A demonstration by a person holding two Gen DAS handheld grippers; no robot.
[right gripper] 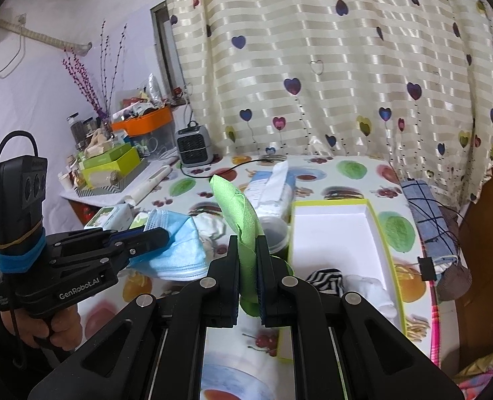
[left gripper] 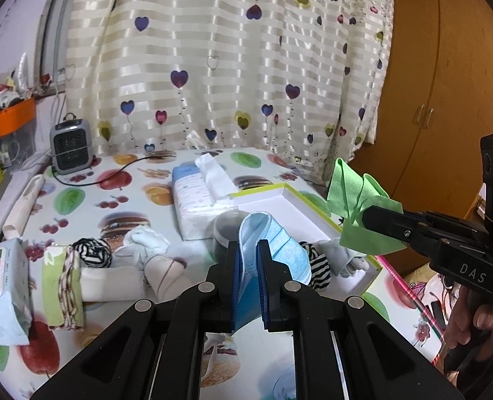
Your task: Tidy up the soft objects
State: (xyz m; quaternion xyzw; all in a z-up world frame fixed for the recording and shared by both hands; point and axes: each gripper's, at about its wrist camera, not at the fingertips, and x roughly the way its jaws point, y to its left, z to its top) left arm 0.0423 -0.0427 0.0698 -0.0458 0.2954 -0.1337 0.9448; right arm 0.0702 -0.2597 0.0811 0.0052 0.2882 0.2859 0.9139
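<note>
My left gripper [left gripper: 248, 256] is shut on a pale blue face mask [left gripper: 279, 243], which hangs off to the right above the table. My right gripper [right gripper: 248, 253] is shut on a green cloth [right gripper: 236, 206] that sticks up between its fingers. Each wrist view shows the other tool: the right gripper [left gripper: 369, 215] with the green cloth [left gripper: 356, 200], and the left gripper [right gripper: 160, 235] with the mask [right gripper: 180, 250]. A white box with a green rim [right gripper: 333, 233] lies open on the table, with a striped sock [right gripper: 326, 280] and a white sock [right gripper: 373, 286] at its near end.
On the fruit-print tablecloth lie a tissue pack [left gripper: 193, 196], a wet-wipes pack [left gripper: 3, 283], a rolled towel [left gripper: 63, 286], striped socks [left gripper: 91, 253], white socks [left gripper: 146, 240] and a round container [left gripper: 226, 230]. A small heater [left gripper: 70, 143] stands at the back. A blue checked cloth [right gripper: 426, 213] lies at the right edge.
</note>
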